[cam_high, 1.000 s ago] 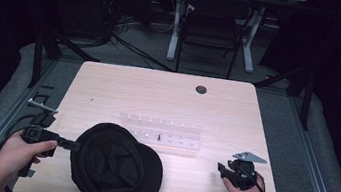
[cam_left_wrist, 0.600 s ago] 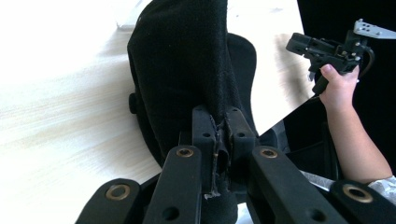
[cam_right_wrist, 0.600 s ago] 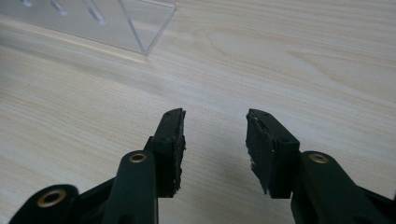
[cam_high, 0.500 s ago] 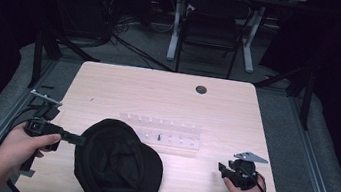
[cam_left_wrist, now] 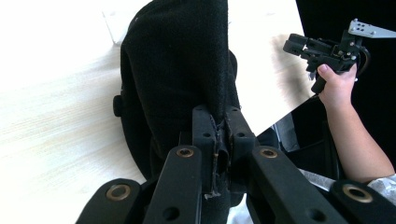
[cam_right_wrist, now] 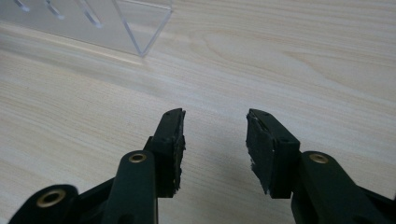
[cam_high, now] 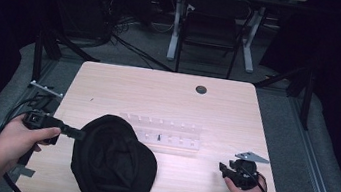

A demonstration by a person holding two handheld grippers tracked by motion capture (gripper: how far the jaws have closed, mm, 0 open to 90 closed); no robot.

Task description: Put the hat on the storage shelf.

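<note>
**K:** Between the left gripper's [cam_left_wrist: 219,140] fingers [cam_left_wrist: 204,135]: pinched tight on a fold of the black cap [cam_high: 114,159], right at its edge. Nothing else in the bite, just cloth.

**M:** And the right gripper [cam_right_wrist: 214,140]?

**K:** Fingers about half apart, holding nothing. Bare wood between them. It sits low at the near right of the surface [cam_high: 169,91], well clear of the cap.

**M:** Where's the cap overall?

**K:** Near-left part of the surface, just in front of the clear plastic rack [cam_high: 160,134], its far edge close to the rack or touching it, can't tell. Left edge is in the grip; whether that side has left the wood, can't tell from above.

**M:** How will it handle?

**K:** My read: light and soft. Crown is floppy fabric, it'll sag and fold from a single pinch, won't keep shape. Not fragile, not slippery, cloth grips well on the pads.

**M:** Best hold?

**K:** Probably the rim or the brim, if that's the stiffer bit; can't pick the brim out clearly, all black. One-edge grip will let it dangle and swing. A second pinch on the opposite edge with the right would keep it spread.
</note>
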